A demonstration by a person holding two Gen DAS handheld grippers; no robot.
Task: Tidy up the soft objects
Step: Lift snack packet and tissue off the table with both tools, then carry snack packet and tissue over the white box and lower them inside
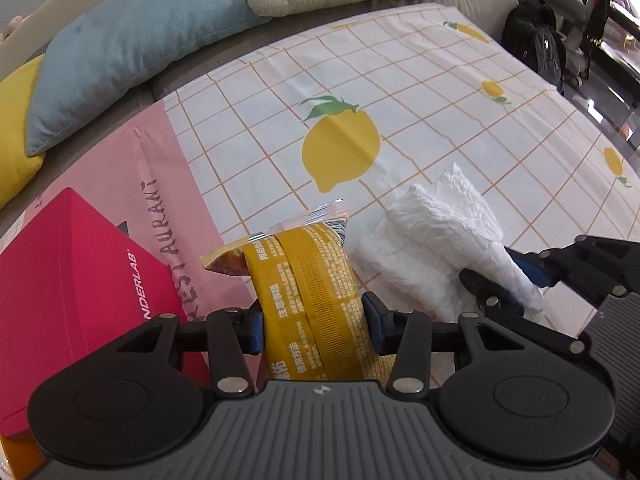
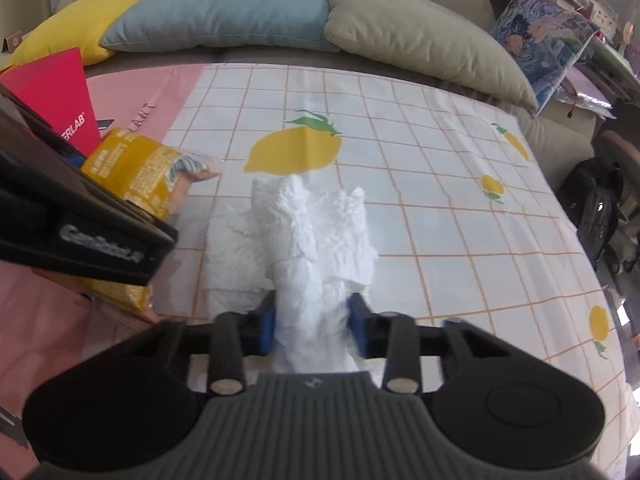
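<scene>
The left gripper [image 1: 314,326] has its fingers clamped on a yellow packet [image 1: 308,280]. Just beside it, the right gripper [image 2: 314,326] pinches white tissues [image 2: 304,236] resting mid-cloth [image 2: 440,184]; cushions [image 2: 224,12] line the far edge.

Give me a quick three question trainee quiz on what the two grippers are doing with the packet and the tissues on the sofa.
1. True or false: the left gripper is shut on the yellow packet.
2. Which gripper grips the white tissues?
3. The red box lies to which side of the packet in the left wrist view: A left, B right?

Key: 1 true. 2 the right gripper. 3 A.
</scene>
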